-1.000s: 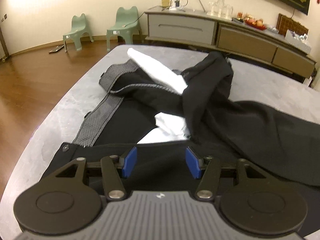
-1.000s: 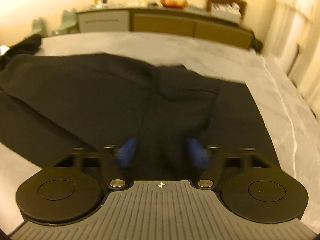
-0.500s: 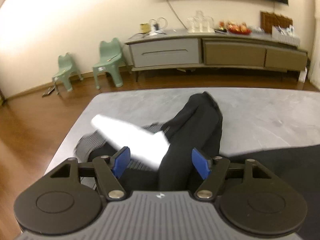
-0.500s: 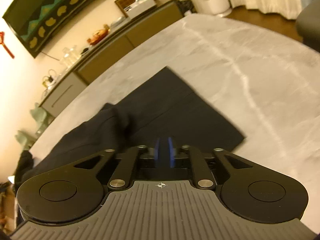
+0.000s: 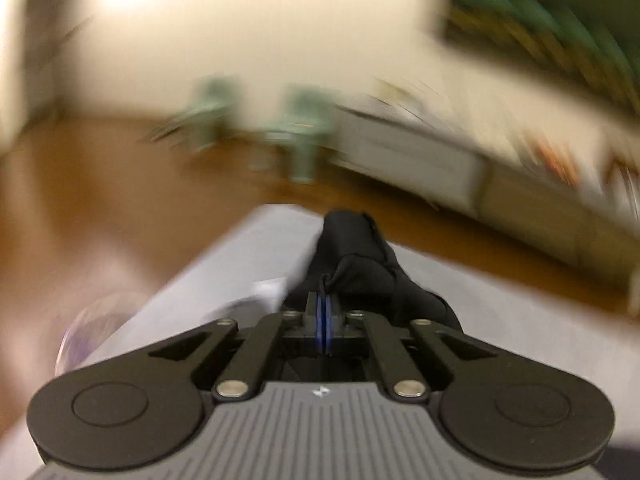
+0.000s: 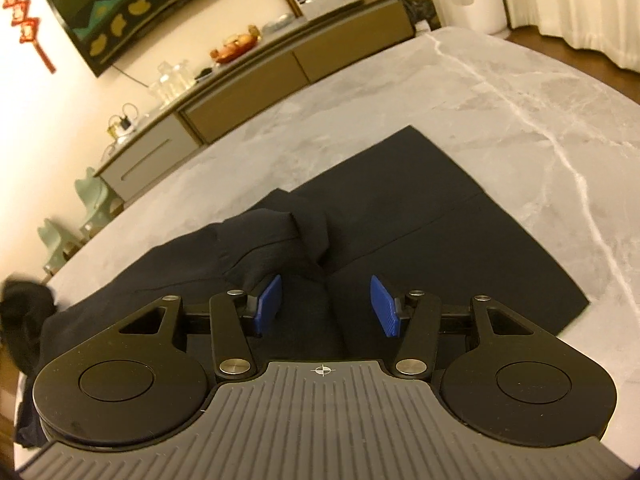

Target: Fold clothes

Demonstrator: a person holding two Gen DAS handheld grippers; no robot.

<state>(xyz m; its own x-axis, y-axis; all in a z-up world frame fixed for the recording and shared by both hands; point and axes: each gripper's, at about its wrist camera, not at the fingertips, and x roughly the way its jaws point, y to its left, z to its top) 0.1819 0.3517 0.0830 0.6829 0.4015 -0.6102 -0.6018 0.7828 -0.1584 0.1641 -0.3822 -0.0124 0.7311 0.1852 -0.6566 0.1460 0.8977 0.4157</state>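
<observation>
A black garment (image 6: 420, 208) lies spread on the grey marble table (image 6: 500, 92), its right part flat and square-edged, with a raised fold near the middle. My right gripper (image 6: 326, 308) hovers over that fold. Its jaws are opening, and the blue pads (image 6: 268, 304) stand wide apart without pressing the cloth. In the blurred left wrist view my left gripper (image 5: 326, 316) is shut, with a pinch of the bunched black cloth (image 5: 352, 264) gathered at its tips. A white piece of cloth (image 5: 268, 292) shows beside the bunch.
A long sideboard (image 6: 248, 92) with glassware and a fruit plate stands along the far wall. Two small green chairs (image 5: 304, 136) sit on the wooden floor. The table's left edge (image 5: 192, 280) is close to the left gripper. Curtains (image 6: 580, 4) hang at the right.
The left gripper went from open around the black bunch to shut on it, and its view now swings and blurs. The right gripper, shut half a second ago, has opened wide and rolled.
</observation>
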